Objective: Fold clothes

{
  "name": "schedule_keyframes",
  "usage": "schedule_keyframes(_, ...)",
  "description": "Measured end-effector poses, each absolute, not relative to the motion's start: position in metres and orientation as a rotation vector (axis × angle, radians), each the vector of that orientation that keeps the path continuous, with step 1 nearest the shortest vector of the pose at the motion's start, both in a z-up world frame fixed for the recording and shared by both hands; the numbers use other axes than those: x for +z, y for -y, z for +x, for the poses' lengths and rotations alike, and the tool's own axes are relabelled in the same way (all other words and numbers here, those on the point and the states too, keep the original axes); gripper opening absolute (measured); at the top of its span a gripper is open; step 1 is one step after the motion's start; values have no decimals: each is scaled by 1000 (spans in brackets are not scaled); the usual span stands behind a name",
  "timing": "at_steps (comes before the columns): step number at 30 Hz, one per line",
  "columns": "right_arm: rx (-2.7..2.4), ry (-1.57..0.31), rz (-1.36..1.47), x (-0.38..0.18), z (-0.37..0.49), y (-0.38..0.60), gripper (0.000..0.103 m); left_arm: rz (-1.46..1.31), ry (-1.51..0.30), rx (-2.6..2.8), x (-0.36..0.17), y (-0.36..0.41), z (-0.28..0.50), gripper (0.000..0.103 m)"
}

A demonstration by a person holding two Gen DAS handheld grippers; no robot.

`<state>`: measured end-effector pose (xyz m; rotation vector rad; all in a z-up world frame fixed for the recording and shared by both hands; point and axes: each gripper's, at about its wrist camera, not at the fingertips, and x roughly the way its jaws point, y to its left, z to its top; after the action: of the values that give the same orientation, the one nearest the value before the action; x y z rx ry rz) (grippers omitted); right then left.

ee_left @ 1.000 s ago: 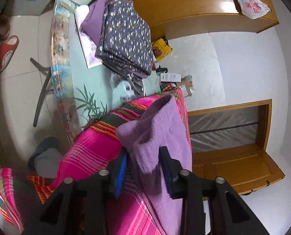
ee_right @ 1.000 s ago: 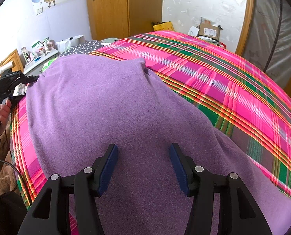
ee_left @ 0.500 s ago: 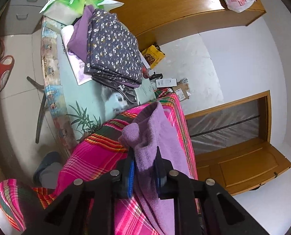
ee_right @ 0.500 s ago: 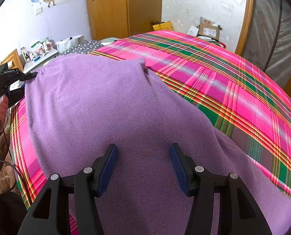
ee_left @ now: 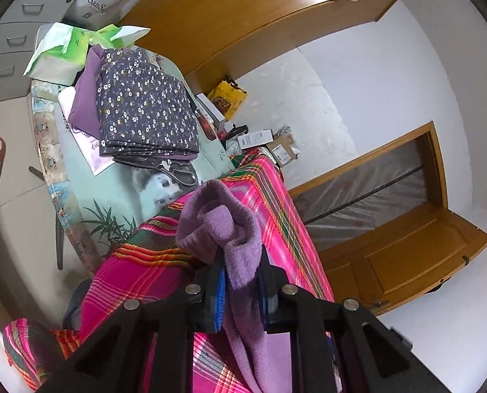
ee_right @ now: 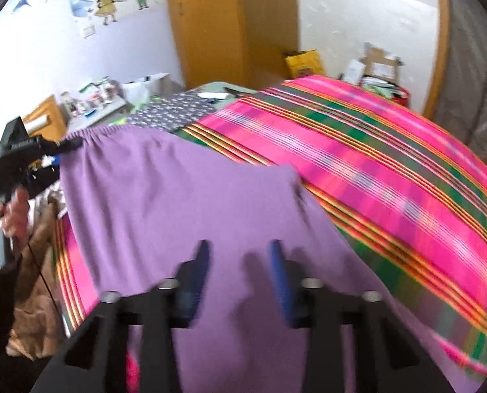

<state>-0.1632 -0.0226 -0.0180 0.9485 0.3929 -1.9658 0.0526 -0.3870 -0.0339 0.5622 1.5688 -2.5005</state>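
On the pink, green and orange plaid bedspread (ee_right: 391, 177): soft purple fleece garment (ee_right: 184, 203), spread wide, gathered elastic waist at the far edge. Left gripper (ee_left: 242, 281) clamped on a bunched waist corner, cloth pinched between the blue pads and hanging slack below. Right gripper (ee_right: 240, 271) over the near part of the garment, jaws closing, fleece beneath and between them, not yet visibly pinched; blurred, so contact uncertain. Likely light, limp, slightly grippy, no stiffness at all: sags wherever unsupported, best taken at hems and waist corners, both ends lifted together. Bedspread soft and yielding beneath. Beside the bed, pale green table (ee_left: 79, 177) bearing a folded grey floral garment (ee_left: 145, 111); wooden wardrobe (ee_right: 230, 23) and white walls behind.
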Motion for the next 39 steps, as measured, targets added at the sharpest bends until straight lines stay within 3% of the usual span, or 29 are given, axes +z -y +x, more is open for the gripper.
schedule_keyframes(2,-1940,-384,954,-19,-173,46,13,574,-1566,-2498,-34,387,53,16)
schedule_keyframes(17,-1887,-375,1089,-48,-232,156,9,634,-1516,-2519,-35,388,55,16)
schedule_keyframes(22,-1880,-340,1019,-27,-210,138,11,641,-1516,-2517,-36,388,57,16)
schedule_keyframes(39,-1670,-570,937,-52,-78,111,15,640,-1496,-2537,-29,384,56,16)
